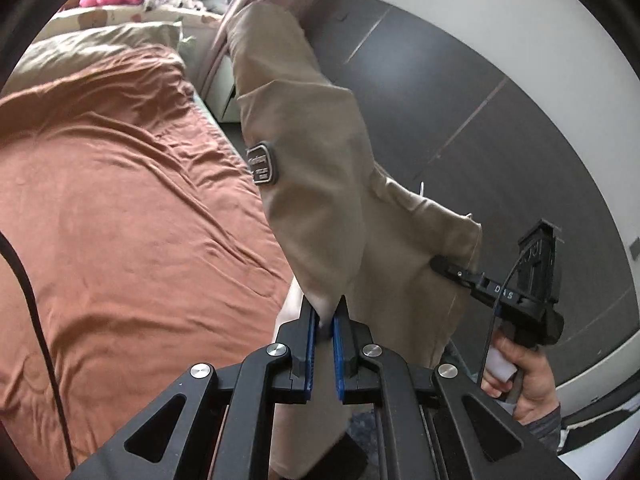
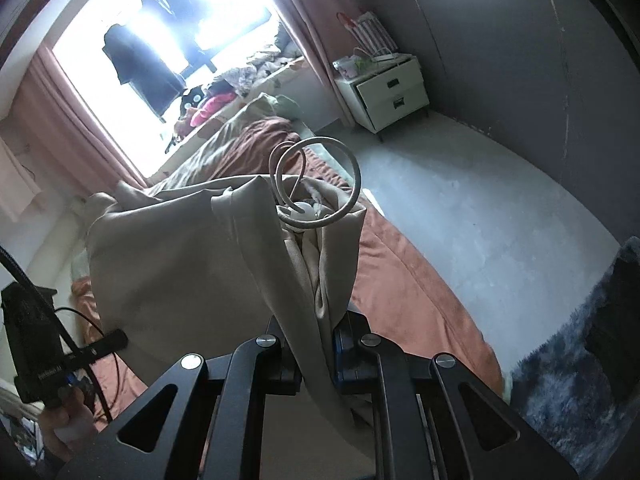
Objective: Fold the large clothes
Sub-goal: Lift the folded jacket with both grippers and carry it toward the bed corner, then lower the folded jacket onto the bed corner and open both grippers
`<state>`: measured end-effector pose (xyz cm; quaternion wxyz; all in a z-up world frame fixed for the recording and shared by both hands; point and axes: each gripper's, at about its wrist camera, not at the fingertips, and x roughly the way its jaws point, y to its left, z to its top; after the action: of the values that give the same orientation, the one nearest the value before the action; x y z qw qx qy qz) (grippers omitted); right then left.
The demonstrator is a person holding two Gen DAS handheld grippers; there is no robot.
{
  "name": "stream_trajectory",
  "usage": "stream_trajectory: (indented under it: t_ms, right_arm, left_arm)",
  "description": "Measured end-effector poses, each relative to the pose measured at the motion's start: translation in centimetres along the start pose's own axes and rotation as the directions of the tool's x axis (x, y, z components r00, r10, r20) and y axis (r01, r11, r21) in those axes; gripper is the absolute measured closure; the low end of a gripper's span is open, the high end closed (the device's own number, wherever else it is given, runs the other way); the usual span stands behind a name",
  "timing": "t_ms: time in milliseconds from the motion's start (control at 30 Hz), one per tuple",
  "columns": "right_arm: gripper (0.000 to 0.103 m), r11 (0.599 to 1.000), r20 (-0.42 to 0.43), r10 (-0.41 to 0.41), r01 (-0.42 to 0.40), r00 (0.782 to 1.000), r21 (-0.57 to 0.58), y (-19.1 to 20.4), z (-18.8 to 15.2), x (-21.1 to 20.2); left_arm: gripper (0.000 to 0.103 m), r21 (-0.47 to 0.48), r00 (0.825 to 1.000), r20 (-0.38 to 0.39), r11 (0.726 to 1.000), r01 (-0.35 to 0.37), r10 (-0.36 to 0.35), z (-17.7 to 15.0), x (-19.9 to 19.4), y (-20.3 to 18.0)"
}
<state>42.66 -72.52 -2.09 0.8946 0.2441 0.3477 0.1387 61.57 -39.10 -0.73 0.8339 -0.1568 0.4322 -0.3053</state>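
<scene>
Left tongs (image 1: pixel 326 314) and right tongs (image 2: pixel 316 320) each pinch the beige hooded jacket (image 1: pixel 320 184), held aloft over the bed's (image 1: pixel 120 200) right edge. Step: spreading. Next: lay it flat on the bed; drawcord (image 2: pixel 316 184) dangles loose.

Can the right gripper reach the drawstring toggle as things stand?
Probably not: the right gripper is shut on the beige garment; the toggle sits just ahead of its fingers, unobstructed, but it would have to let go first.
</scene>
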Motion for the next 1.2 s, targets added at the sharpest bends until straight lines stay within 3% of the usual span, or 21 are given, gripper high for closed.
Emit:
stream_trajectory:
  t_ms: [233, 467, 567, 633, 667, 833, 1033, 1200]
  right_arm:
    - [0.095, 0.997, -0.069, -0.077, 0.078, 0.995, 0.017, 1.1, 2.9, 7.2]
    - [0.088, 0.986, -0.140, -0.148, 0.157, 0.979, 0.056, 1.1, 4.1, 14.7]
    - [0.065, 0.972, -0.154, -0.216, 0.227, 0.964, 0.057, 0.9, 4.2, 17.5]
    - [0.043, 0.958, -0.162, -0.258, 0.274, 0.952, 0.083, 0.4, 4.3, 18.1]
    - [0.040, 0.954, -0.162, -0.266, 0.283, 0.950, 0.096, 0.3, 4.2, 17.9]
    - [0.037, 0.930, -0.129, -0.315, 0.333, 0.940, 0.155, -0.4, 3.7, 13.2]
    - [0.037, 0.924, -0.102, -0.313, 0.328, 0.944, 0.199, -1.4, -0.4, 6.0]
    - [0.037, 0.921, -0.076, -0.294, 0.304, 0.953, 0.244, -2.0, -4.5, 2.3]
  left_arm:
    - [0.095, -0.013, 0.998, -0.042, 0.999, -0.041, 0.040, 2.3, 5.3, 5.3]
    - [0.095, -0.071, 0.991, -0.108, 0.994, -0.081, 0.073, 2.2, 10.8, 11.5]
    - [0.089, -0.057, 0.969, -0.175, 0.981, -0.186, 0.174, 0.9, 13.1, 13.5]
    - [0.080, -0.090, 0.973, -0.212, 0.989, -0.114, 0.092, -0.1, 13.9, 14.6]
    - [0.070, -0.090, 0.970, -0.233, 0.992, -0.087, 0.064, -0.8, 14.1, 14.9]
    - [0.055, -0.055, 0.973, -0.216, 0.994, -0.092, 0.078, -2.5, 12.9, 14.4]
    - [0.055, -0.075, 0.966, -0.256, 0.995, -0.059, 0.038, -5.4, 12.2, 12.9]
    - [0.055, -0.068, 0.956, -0.289, 0.996, -0.060, 0.038, -7.8, 12.0, 11.6]
